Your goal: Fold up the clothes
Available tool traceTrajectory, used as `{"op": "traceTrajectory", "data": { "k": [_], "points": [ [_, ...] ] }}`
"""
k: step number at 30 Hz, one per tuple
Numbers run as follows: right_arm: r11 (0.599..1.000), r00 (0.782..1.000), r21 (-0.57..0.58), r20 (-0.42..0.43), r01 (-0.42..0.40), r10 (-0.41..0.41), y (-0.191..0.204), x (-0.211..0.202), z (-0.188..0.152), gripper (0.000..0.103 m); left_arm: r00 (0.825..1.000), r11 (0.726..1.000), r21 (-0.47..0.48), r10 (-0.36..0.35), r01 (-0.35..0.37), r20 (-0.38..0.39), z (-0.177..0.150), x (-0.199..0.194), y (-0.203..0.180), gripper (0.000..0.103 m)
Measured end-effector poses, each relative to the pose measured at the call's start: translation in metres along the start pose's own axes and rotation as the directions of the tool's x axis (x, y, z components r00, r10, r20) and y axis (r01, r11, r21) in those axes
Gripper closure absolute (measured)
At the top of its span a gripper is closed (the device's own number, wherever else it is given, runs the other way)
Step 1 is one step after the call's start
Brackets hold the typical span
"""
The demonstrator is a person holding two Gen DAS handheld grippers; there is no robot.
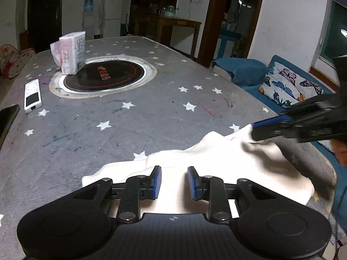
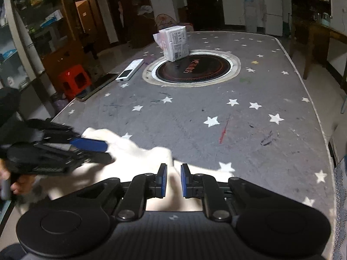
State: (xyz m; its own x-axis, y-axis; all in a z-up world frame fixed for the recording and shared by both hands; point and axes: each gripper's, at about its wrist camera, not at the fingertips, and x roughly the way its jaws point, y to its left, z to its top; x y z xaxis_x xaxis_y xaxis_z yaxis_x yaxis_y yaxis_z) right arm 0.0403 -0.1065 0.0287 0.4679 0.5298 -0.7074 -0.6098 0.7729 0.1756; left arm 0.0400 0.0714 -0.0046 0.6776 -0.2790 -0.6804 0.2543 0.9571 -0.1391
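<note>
- Left wrist view: the left gripper point(image 1: 174, 181) hovers over the cream cloth point(image 1: 216, 162) at the near edge of the table point(image 1: 151, 117), jaws apart and pinching nothing. It seems best to let go cleanly before lifting away. The cloth's long axis runs left to right across the edge.
- Right wrist view: the right gripper point(image 2: 174, 179) looks clenched on a ridge of the cloth point(image 2: 141, 151); it should keep the fabric taut.

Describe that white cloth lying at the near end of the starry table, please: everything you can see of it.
The white cloth is a cream, soft-looking garment, rumpled and partly folded over itself, lying on the grey star-patterned table cover near its front edge. The right gripper pinches a raised fold of it between its blue pads. The left gripper hangs over it with jaws apart, gripping nothing. Its type is unclear.
</note>
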Motion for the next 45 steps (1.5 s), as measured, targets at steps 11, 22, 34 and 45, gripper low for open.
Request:
{"op": "traceTrajectory", "data": {
  "k": [11,22,34,45],
  "points": [
    [0.996,0.996,-0.063,-0.061,0.068,-0.072,0.007,-0.013,-0.047,0.091,1.0,1.0,0.006,0.013,-0.013,0.001,-0.001,0.002,-0.002,0.072],
    [0.991,0.994,-0.115,-0.077,0.063,-0.072,0.022,-0.039,-0.072,0.091,0.999,0.999,0.024,0.026,-0.027,0.032,0.0,-0.008,-0.014,0.064],
    [0.991,0.992,0.048,0.005,0.126,-0.126,-0.017,-0.03,-0.046,0.09,0.988,0.985,0.105,-0.143,0.138,0.051,-0.017,-0.043,-0.068,0.064],
    [0.98,0.98,0.033,0.004,0.198,-0.198,-0.014,-0.003,-0.042,0.097,0.989,0.982,0.121,-0.147,0.147,-0.007,-0.042,-0.026,-0.08,0.062]
  ]
}}
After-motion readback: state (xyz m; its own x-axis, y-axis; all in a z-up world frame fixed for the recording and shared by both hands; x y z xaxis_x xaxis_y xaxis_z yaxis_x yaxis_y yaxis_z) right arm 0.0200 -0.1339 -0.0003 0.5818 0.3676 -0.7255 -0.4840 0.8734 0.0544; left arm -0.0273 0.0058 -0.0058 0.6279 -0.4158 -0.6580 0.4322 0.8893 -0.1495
